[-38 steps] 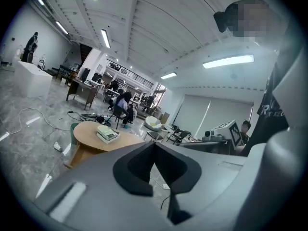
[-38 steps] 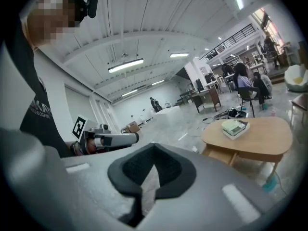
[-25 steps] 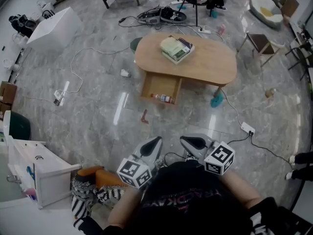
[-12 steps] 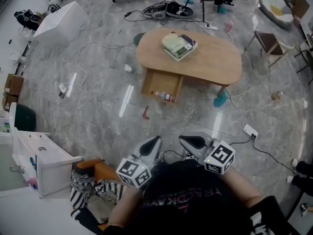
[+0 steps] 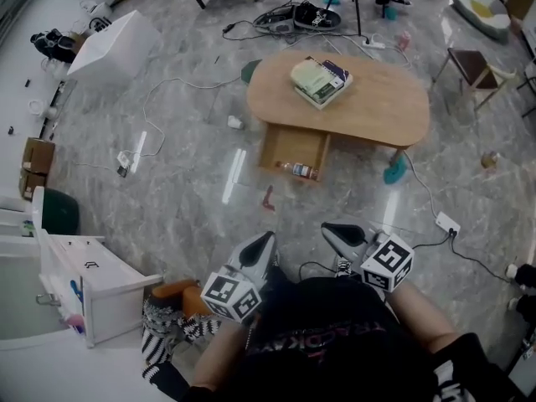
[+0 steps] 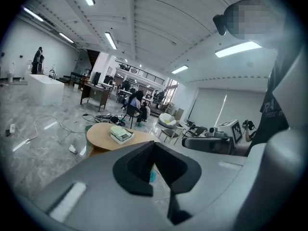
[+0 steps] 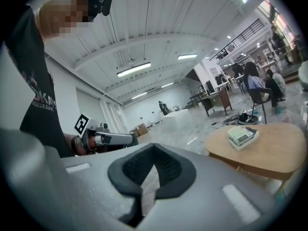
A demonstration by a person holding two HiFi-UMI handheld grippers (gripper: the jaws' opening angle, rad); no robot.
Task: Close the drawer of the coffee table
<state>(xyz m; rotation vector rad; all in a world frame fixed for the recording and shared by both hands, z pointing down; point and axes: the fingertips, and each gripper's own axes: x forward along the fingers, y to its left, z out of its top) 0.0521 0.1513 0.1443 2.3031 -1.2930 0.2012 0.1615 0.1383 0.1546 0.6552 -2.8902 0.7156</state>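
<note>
Marble floor separates the far coffee table, its drawer yet unclosed, from left gripper and right gripper, jaws together, empty.

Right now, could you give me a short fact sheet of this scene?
Table: oval, wooden, books on top
Drawer: open, pulled out from under the table
In drawer: a small bottle, lying down
Left tool: shut, empty, well short of the drawer
Right tool: shut, empty, well short of the drawer
Floor: a white box off to the left
</note>
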